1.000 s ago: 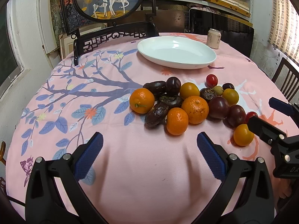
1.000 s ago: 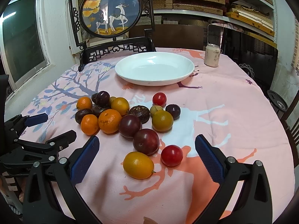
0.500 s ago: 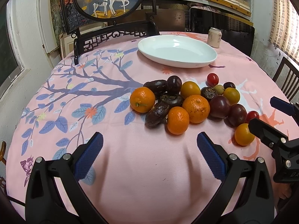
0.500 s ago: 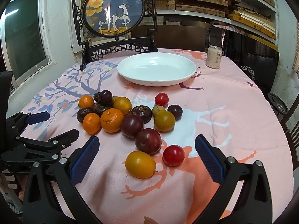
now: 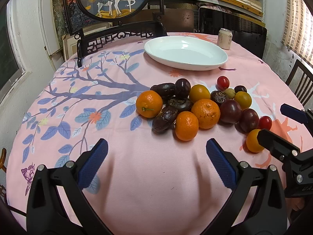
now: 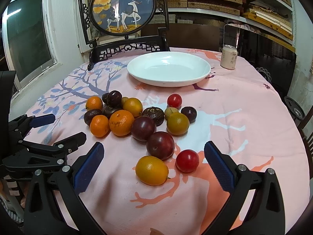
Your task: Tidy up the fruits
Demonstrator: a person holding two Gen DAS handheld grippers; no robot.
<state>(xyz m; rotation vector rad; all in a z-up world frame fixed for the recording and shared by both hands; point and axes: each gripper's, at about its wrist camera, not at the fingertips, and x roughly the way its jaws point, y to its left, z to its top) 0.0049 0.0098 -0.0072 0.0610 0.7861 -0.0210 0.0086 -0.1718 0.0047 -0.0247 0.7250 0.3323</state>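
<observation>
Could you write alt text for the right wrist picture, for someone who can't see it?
A heap of loose fruit, orange, yellow, dark purple and red, lies on a pink flowered tablecloth before an empty white plate. The right gripper hangs over the nearest pieces, jaws wide apart and holding nothing.

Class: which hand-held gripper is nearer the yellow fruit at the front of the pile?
Right. The right hand-held gripper is open just before the yellow fruit; the left hand-held gripper is open farther left.

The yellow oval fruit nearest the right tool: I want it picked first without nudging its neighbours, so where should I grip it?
Grip the yellow oval fruit across its narrow middle, coming from the near side with the open right tool. Its long axis runs left-right, and the red fruit and dark plum crowd its far side.
</observation>
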